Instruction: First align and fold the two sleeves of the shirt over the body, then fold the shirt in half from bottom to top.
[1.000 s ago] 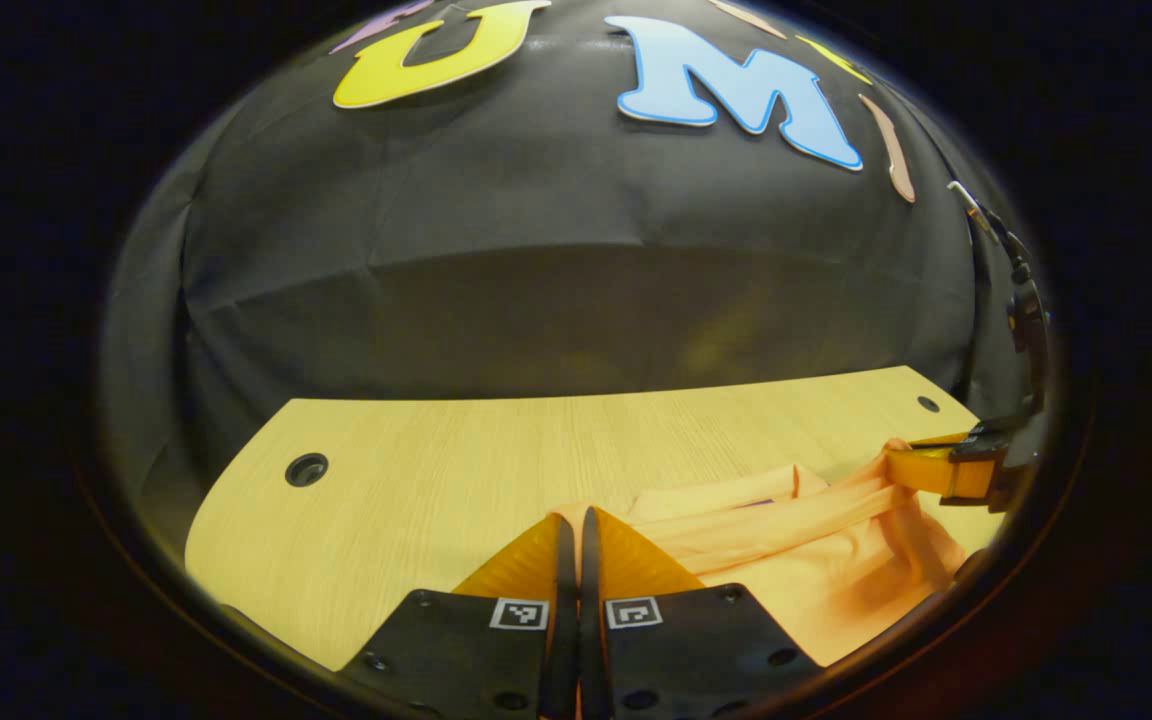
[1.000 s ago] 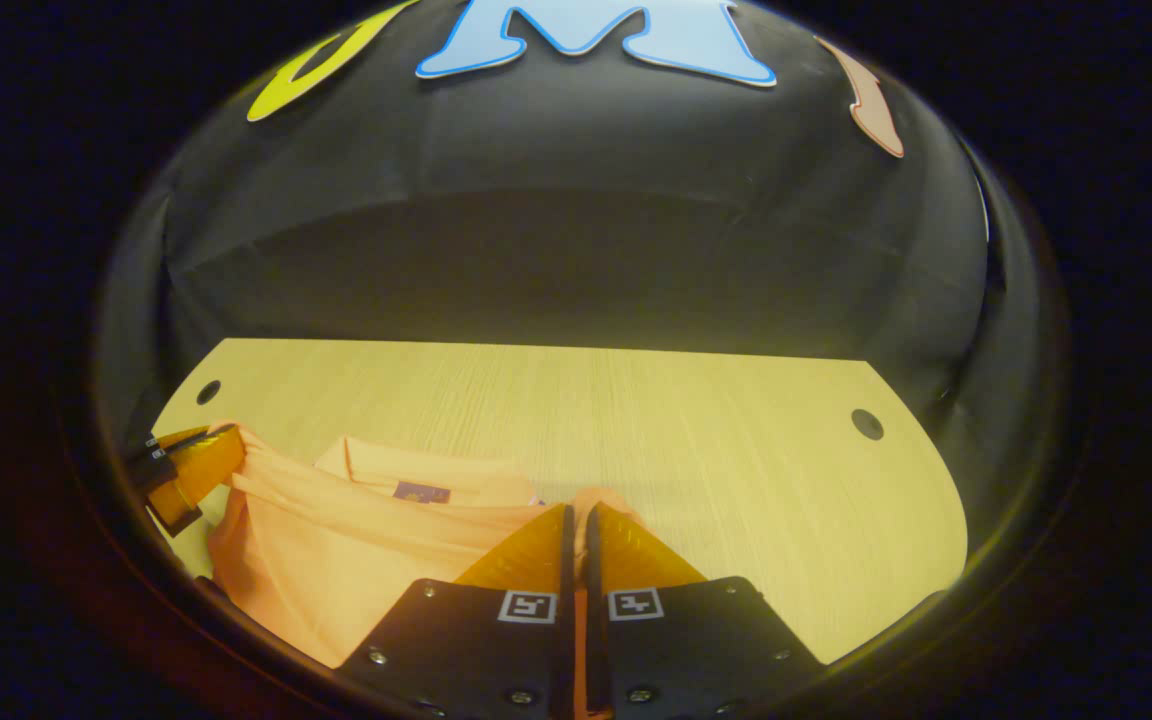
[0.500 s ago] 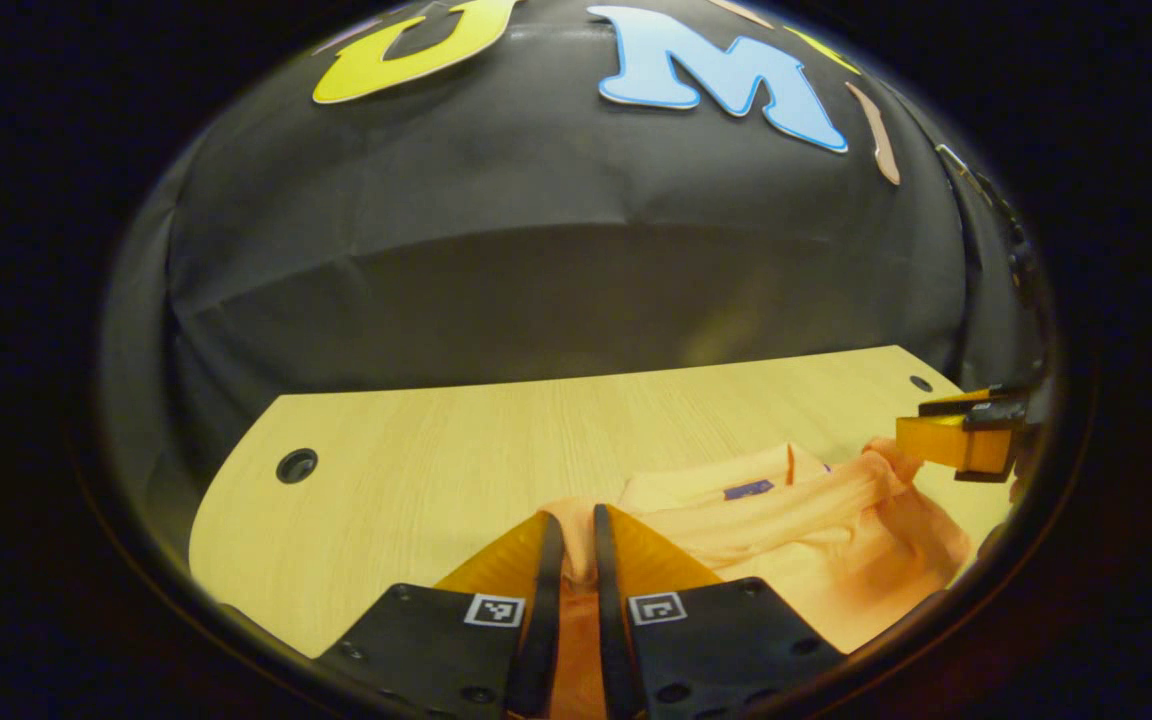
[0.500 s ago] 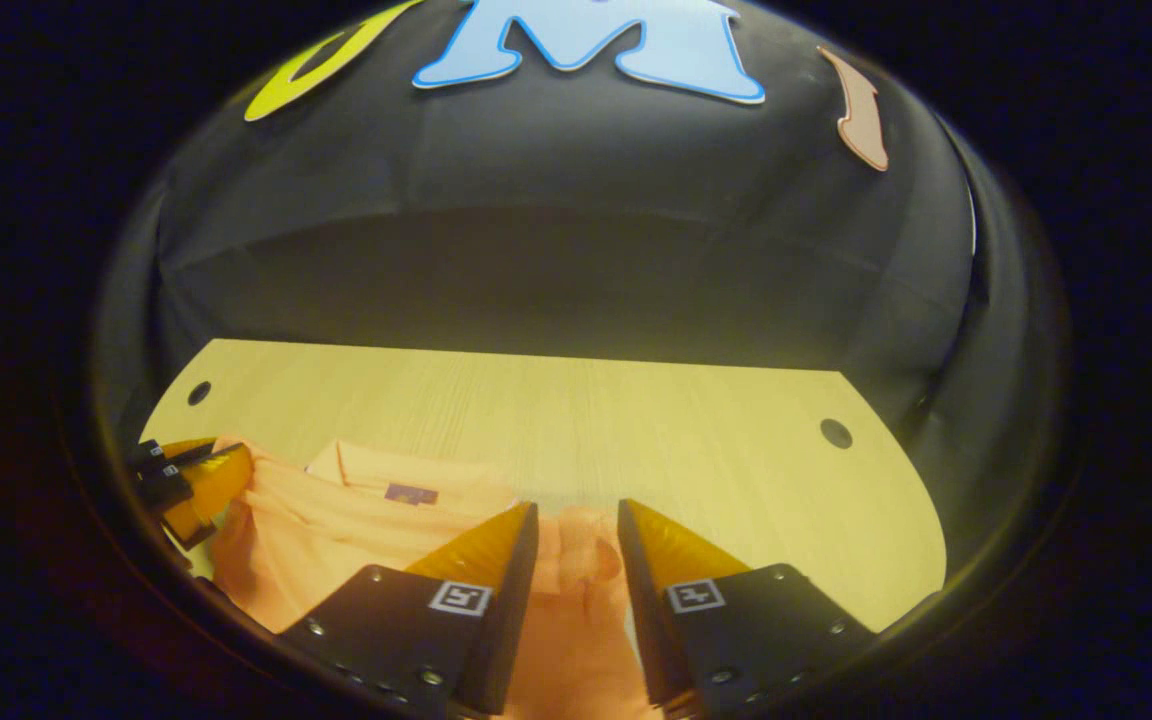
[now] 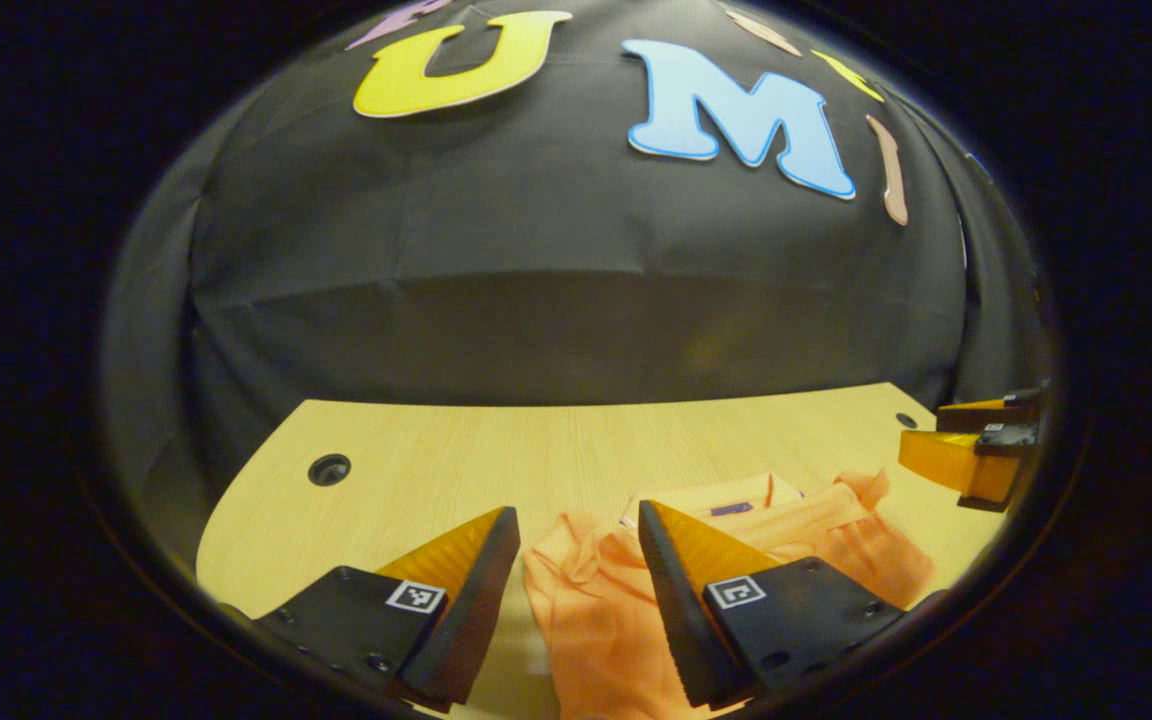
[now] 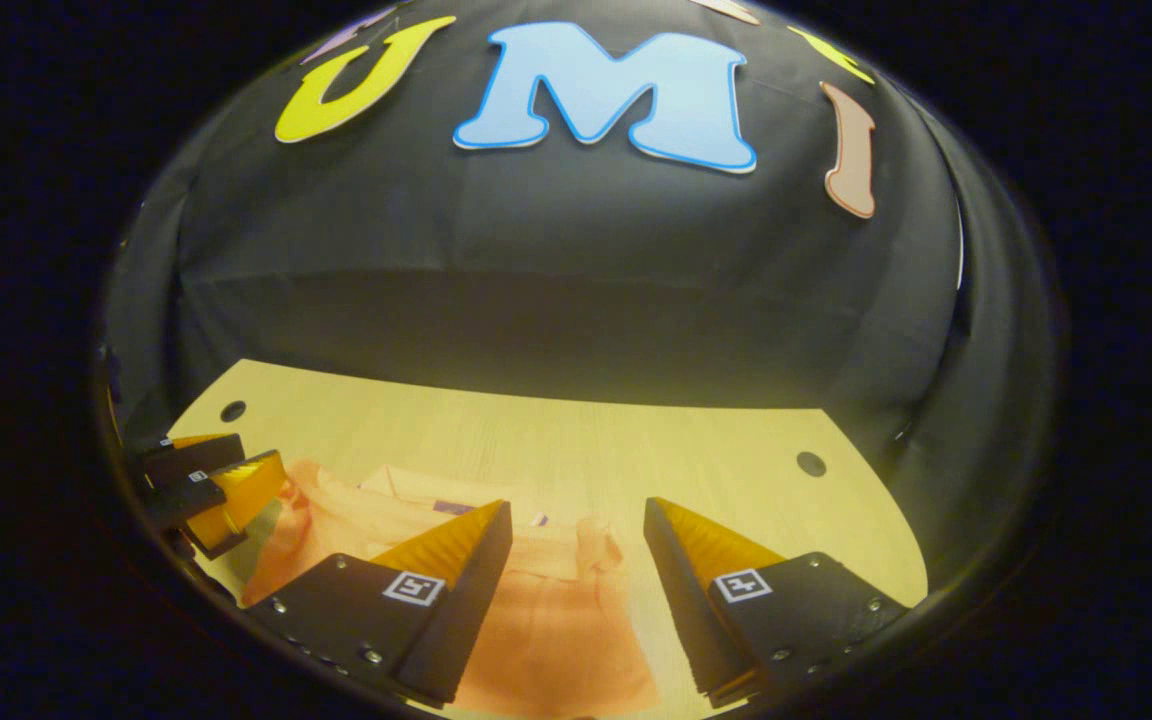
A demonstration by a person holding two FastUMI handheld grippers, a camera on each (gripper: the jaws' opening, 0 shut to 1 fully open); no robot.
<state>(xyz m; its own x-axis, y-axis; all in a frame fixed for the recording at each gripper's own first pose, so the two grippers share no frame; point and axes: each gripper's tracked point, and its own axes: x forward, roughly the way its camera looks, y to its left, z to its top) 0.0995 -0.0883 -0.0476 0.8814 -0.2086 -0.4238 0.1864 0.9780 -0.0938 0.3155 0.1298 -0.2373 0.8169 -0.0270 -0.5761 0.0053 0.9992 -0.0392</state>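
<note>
We hold both tongs, left (image 5: 576,560) and right (image 6: 576,555), released above the folded orange cotton shirt (image 6: 536,600); next, we judge, withdrawing.

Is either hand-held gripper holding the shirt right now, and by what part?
Nothing is held. The left hand-held gripper and right hand-held gripper both stand open above the orange shirt, which lies loose on the table.
</note>
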